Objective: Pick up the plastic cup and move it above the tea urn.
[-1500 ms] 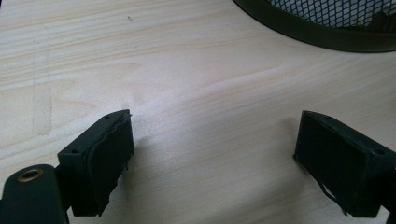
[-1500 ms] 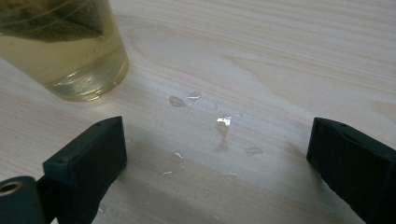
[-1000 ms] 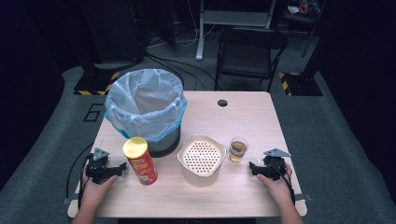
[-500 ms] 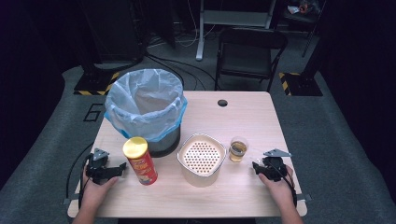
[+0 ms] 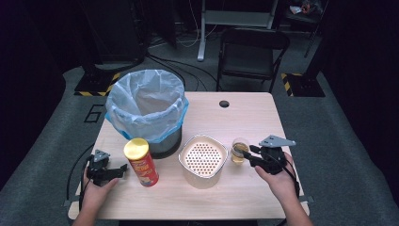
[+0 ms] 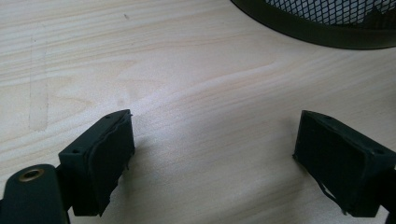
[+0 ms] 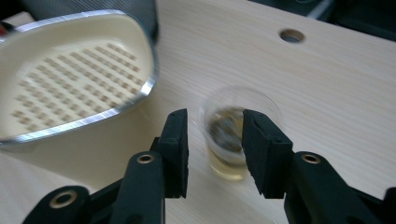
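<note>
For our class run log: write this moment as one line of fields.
right gripper: fingers just narrowed, nearing small glass, not gripping | left gripper: open on table beside chips can | strainer pot, bin: untouched

A bin with a blue liner, a yellow-lidded red can and a folding chair.

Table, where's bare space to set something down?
The table is bare along its far right, around the cable hole, and along the near edge. It is crowded mid-table: trash bin, chip can, perforated container, small glass.
</note>
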The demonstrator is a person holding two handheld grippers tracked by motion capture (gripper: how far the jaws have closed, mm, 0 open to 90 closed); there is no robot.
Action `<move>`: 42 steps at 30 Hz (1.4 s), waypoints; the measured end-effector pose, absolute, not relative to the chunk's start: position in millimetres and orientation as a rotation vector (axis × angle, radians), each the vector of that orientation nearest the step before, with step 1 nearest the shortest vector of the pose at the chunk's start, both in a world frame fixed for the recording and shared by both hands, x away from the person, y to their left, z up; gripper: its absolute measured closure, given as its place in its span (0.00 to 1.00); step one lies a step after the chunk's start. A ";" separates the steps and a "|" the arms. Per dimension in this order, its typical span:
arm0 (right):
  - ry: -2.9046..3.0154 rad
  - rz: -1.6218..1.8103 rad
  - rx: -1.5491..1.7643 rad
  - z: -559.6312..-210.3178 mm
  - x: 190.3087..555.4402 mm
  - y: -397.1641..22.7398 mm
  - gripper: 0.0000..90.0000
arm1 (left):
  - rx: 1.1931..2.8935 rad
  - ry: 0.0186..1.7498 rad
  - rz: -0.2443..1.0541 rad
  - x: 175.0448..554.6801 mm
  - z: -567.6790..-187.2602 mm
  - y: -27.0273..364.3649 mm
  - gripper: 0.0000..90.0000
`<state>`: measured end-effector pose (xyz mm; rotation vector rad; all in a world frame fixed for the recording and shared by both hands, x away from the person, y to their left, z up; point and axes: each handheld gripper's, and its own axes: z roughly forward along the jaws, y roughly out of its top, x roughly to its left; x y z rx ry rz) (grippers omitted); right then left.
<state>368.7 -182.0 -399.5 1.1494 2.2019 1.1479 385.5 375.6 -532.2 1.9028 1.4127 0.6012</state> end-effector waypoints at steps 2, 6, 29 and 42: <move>2.228 1.165 1.111 -392.2 371.9 -170.9 0.70 | 1.904 1.412 0.601 385.5 -532.2 375.7 0.13; 2.290 1.148 1.071 -388.6 383.7 -151.5 0.72 | 1.903 1.412 0.601 385.6 -532.2 375.7 0.13; 2.453 1.171 1.023 -408.2 416.6 -124.3 0.89 | 1.904 1.412 0.601 385.5 -532.2 375.7 0.13; 2.417 1.201 1.000 -402.9 399.6 -138.9 0.74 | 1.903 1.413 0.601 385.5 -532.2 375.6 0.13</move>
